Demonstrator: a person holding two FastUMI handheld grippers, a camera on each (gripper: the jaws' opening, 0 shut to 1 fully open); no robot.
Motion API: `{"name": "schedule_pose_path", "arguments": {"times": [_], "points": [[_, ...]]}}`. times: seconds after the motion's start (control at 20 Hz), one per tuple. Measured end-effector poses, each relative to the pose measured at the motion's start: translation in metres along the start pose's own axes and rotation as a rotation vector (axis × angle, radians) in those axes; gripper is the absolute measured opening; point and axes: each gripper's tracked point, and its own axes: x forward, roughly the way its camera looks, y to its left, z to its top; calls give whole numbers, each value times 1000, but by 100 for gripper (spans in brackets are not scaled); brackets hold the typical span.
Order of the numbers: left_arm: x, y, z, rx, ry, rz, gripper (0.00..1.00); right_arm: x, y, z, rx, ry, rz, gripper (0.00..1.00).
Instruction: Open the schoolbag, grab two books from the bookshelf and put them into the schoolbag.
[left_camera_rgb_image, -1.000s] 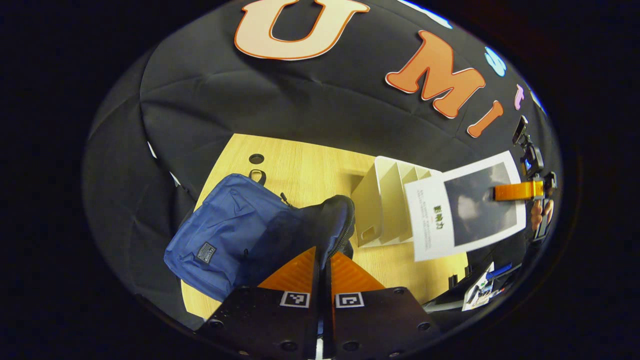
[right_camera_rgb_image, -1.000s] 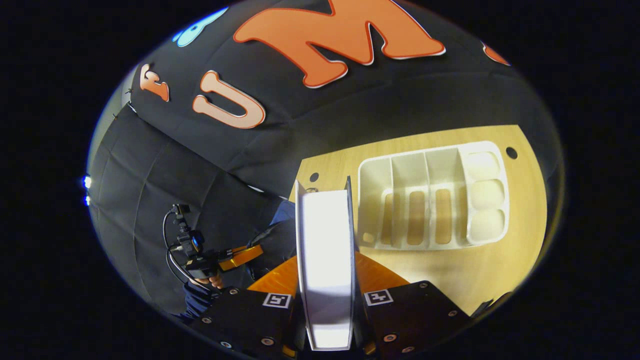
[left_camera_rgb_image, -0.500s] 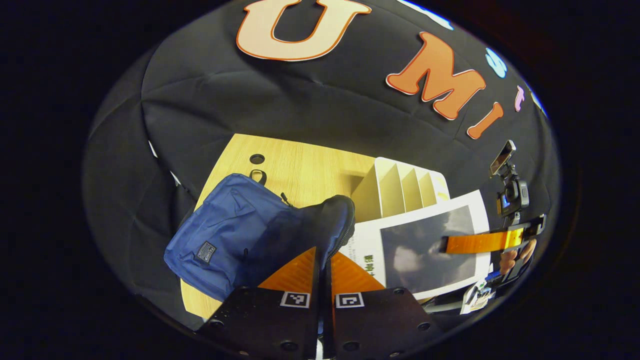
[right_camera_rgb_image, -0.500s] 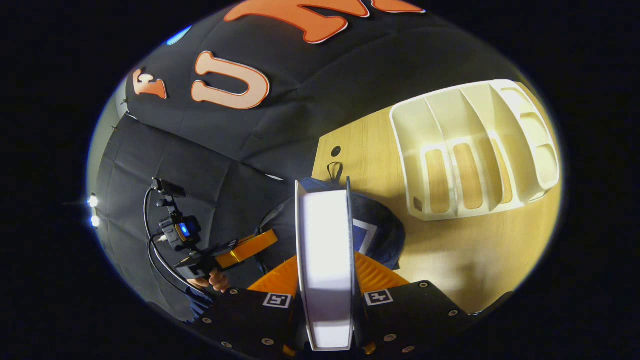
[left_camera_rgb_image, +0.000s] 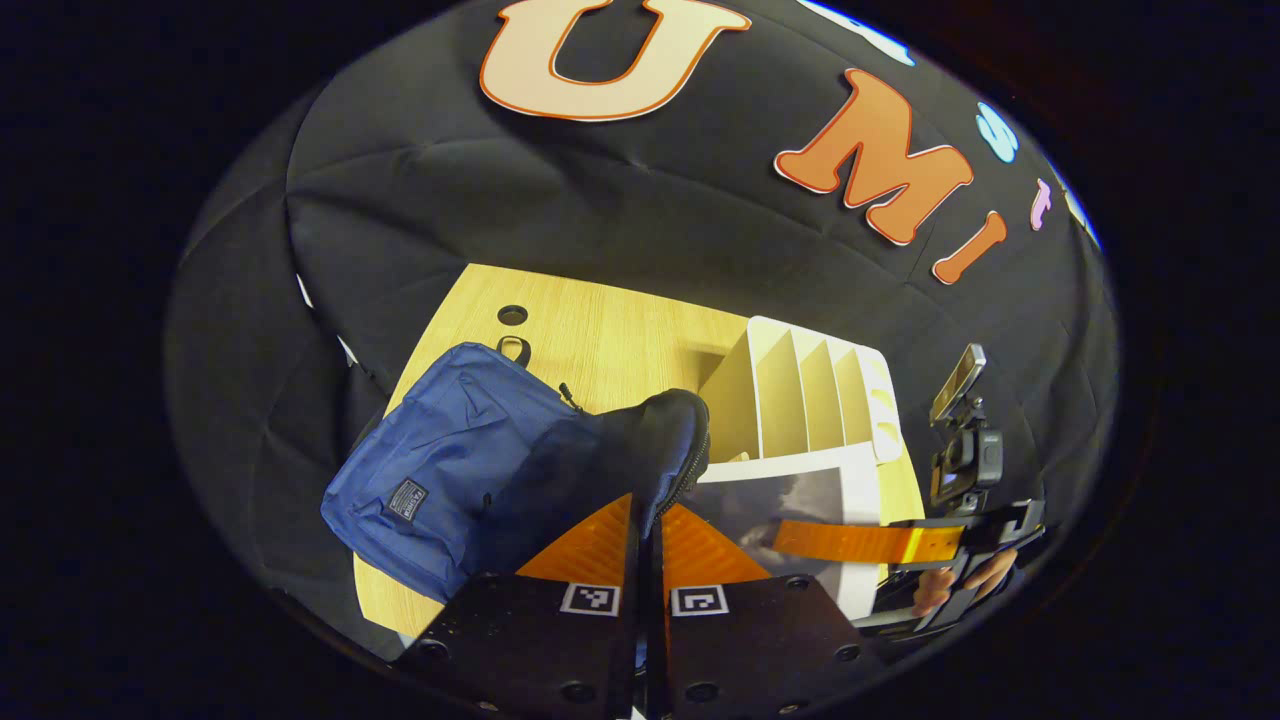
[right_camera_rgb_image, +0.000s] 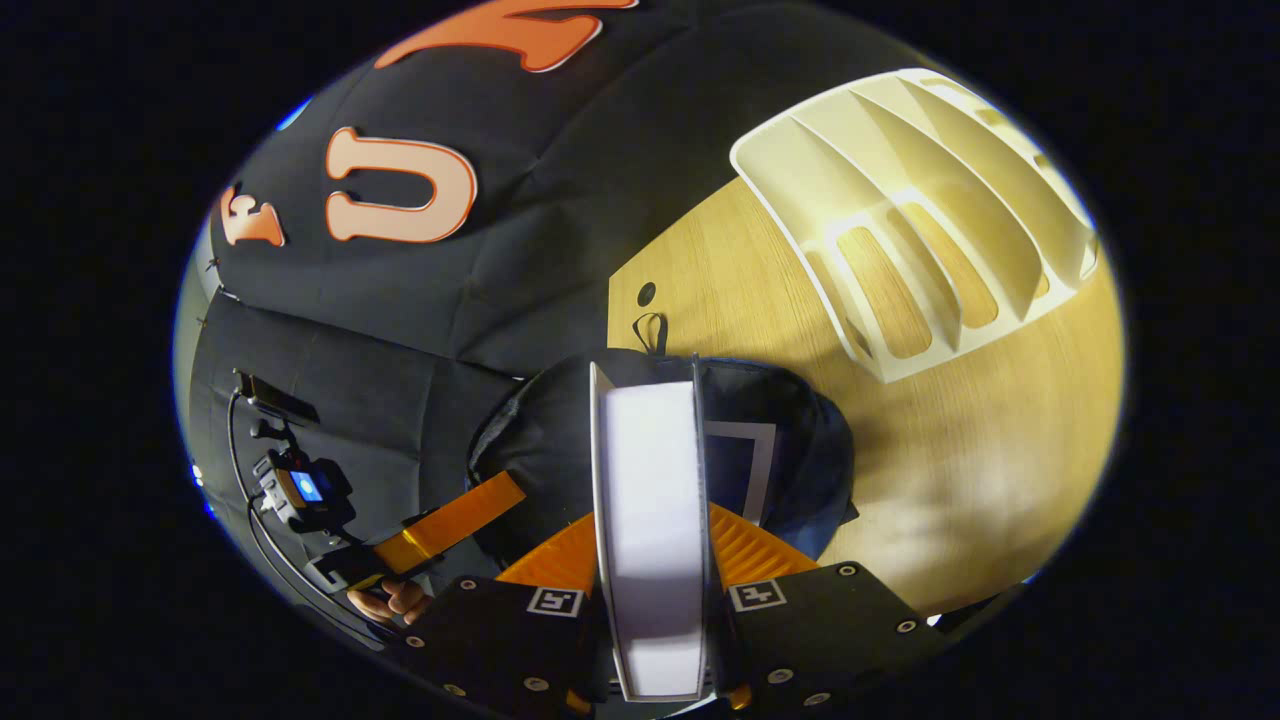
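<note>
A blue schoolbag (left_camera_rgb_image: 440, 470) lies on the wooden table (left_camera_rgb_image: 600, 330). My left gripper (left_camera_rgb_image: 648, 525) is shut on the dark rim of its mouth and holds it up. In the right gripper view the bag's mouth (right_camera_rgb_image: 545, 440) gapes open, and a book (right_camera_rgb_image: 742, 465) lies inside it. My right gripper (right_camera_rgb_image: 650, 520) is shut on a white book (right_camera_rgb_image: 648, 470), seen edge-on just above the opening. The left gripper view shows that book's grey cover (left_camera_rgb_image: 790, 495) next to the bag's rim, with the right gripper (left_camera_rgb_image: 800, 540) on it. The white bookshelf (left_camera_rgb_image: 800, 395) stands behind.
The bookshelf's slots (right_camera_rgb_image: 920, 240) hold no books. A hand (left_camera_rgb_image: 940, 590) holds the right gripper, and another hand (right_camera_rgb_image: 390, 600) holds the left gripper (right_camera_rgb_image: 455, 515) at the bag's left side. Bare table (right_camera_rgb_image: 950, 450) lies to the right of the bag.
My right gripper has carried the white book down and over from in front of the bookshelf to the bag's open mouth. My left gripper has kept its hold on the rim.
</note>
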Motion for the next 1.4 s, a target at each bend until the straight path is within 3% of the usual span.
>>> {"name": "schedule_pose_path", "arguments": {"times": [0.4, 0.55, 0.9, 1.4], "points": [[3, -8, -7, 15, 18, -10, 5, 60, 0, -22, 93, -25, 15, 38], [5, -11, -11, 18, 25, -16, 5, 78, -9, -29, 105, -31, -14, 39], [5, -20, -14, 53, 48, -22, 5, 111, -1, -15, 197, -105, 38, 39], [7, -29, -14, 82, 70, -41, 5, 157, 3, -26, 234, -72, 93, 39]]}}
